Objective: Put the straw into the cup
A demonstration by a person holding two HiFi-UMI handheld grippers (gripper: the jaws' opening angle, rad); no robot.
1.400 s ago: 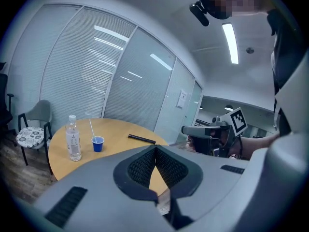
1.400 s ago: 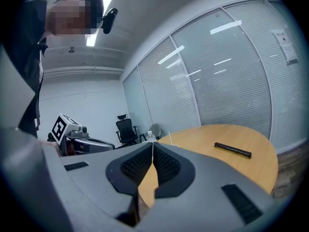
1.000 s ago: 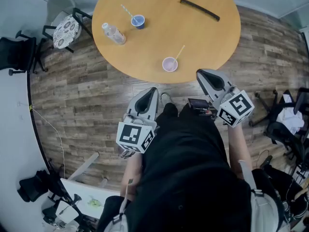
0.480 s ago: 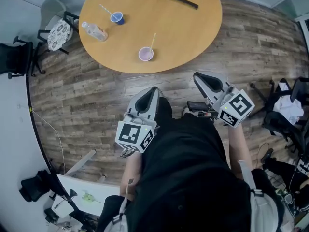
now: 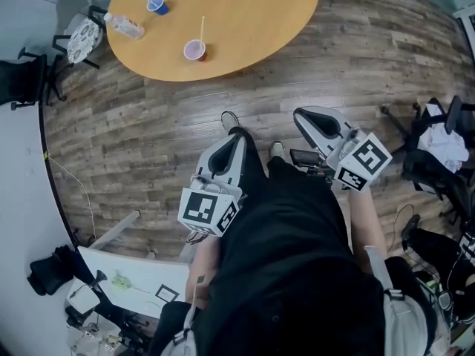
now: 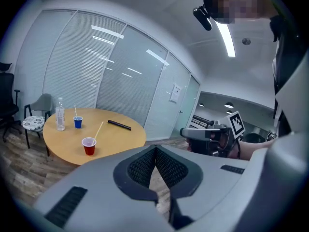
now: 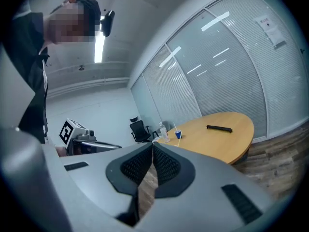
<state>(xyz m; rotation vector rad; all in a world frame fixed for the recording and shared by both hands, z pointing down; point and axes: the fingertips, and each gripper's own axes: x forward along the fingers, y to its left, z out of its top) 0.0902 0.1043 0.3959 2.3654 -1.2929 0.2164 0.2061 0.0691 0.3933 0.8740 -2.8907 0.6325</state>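
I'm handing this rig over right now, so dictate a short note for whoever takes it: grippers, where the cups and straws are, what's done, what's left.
Left gripper: shut, empty, held at the body, away from the table.
Right gripper: shut, empty, likewise off the table.
Red cup: near the table's edge, straw standing in it.
Blue cup: holds a second straw; bottle beside it.
Done: the straw appears to be in the cup.
Left: nothing apparent; no loose straw in view.
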